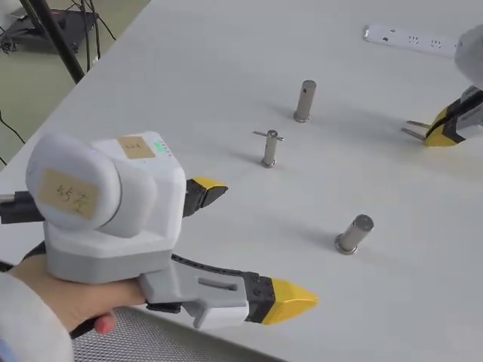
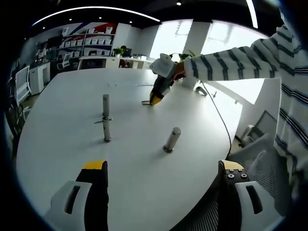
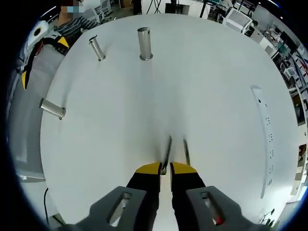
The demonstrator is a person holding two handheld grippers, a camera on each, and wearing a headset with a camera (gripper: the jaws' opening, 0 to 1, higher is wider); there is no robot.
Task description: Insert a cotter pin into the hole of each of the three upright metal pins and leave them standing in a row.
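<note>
In the head view, three metal pins stand spaced apart on the white counter (image 1: 189, 90). The middle pin (image 1: 269, 151) carries a fitted cotter pin (image 1: 267, 136) crosswise near its top, and the left gripper (image 1: 268, 244) hovers at the near edge with its jaws spread wide. In the left gripper view, the right gripper (image 2: 153, 102) sits low beyond the pins. In the right gripper view, its jaws are pinched on a loose cotter pin (image 3: 168, 151), whose two legs point forward over the counter.

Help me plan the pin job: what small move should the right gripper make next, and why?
Probably lift the cotter pin off the table and carry it toward the far metal pin. The right gripper looks shut on it, low at the tabletop. The middle metal pin already carries one crosswise near its top, while the far one looks bare and stands closest.
</note>
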